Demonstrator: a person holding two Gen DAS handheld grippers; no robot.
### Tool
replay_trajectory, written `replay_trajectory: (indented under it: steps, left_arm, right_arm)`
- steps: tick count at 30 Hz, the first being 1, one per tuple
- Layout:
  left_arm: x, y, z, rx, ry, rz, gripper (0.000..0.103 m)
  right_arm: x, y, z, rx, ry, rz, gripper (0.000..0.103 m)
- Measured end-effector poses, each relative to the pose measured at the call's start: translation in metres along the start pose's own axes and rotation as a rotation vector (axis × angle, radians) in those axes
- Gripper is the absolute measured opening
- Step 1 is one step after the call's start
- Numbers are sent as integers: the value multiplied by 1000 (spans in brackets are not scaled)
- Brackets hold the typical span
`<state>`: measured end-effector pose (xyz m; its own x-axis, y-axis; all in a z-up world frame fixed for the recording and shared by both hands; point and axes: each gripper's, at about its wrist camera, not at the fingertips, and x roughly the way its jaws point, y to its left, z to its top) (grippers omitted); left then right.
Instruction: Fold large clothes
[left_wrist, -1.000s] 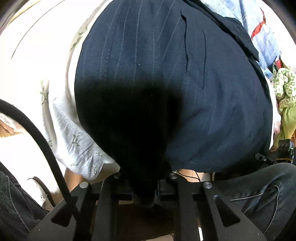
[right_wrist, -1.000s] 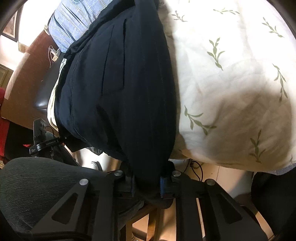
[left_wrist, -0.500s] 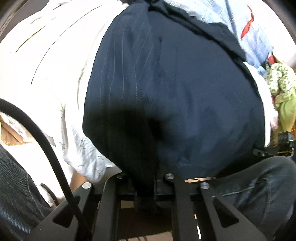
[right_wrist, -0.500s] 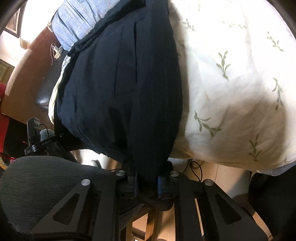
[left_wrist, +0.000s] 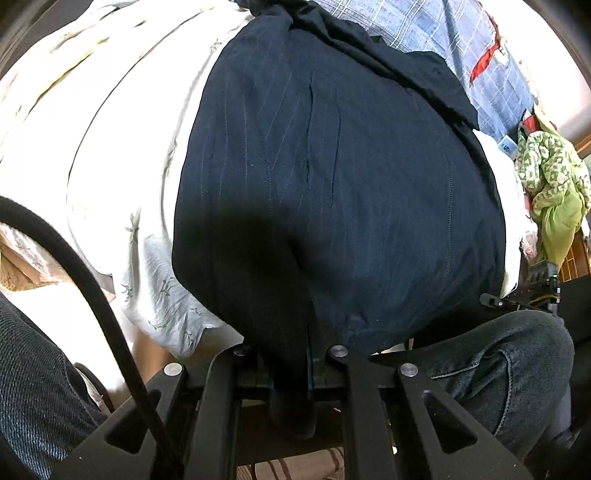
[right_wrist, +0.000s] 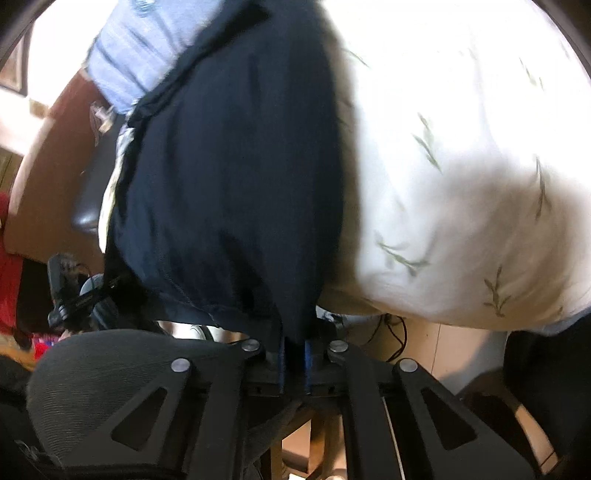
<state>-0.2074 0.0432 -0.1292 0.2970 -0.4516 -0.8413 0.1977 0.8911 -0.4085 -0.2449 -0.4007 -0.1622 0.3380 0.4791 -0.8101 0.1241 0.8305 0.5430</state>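
A dark navy pinstriped garment (left_wrist: 332, 184) lies over a white leaf-print bedsheet (left_wrist: 110, 147) and hangs off the near edge. My left gripper (left_wrist: 291, 363) is shut on its near hem, which bunches down between the jaws. The same garment (right_wrist: 229, 166) fills the left half of the right wrist view. My right gripper (right_wrist: 293, 356) is shut on another part of the hem. The fabric stretches from each grip up across the bed.
A blue checked cloth (left_wrist: 461, 48) lies at the far end of the garment, with a green and white patterned cloth (left_wrist: 550, 184) to its right. My jeans-clad knee (left_wrist: 498, 365) is below. A black cable (left_wrist: 92, 306) crosses the left. A brown surface (right_wrist: 55, 166) and a dark chair (right_wrist: 110, 387) are left.
Both grippers have kept their grip on the hem and moved a little; the garment looks smoother and spread wider. The right wrist view is now motion blurred.
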Motion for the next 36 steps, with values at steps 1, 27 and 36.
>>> replay_trajectory:
  steps: [1,27,36]
  left_arm:
    - [0,-1,1,4,-1,2,9]
    - [-12,-6,31,42,32,-124,9]
    - [7,-8,15,62,57,-61,13]
  right_arm:
    - [4,-3,-1,9,17,3,26]
    - [-19,46,17,-75,29,10,3]
    - [34,0,-7,26,75,-46,67]
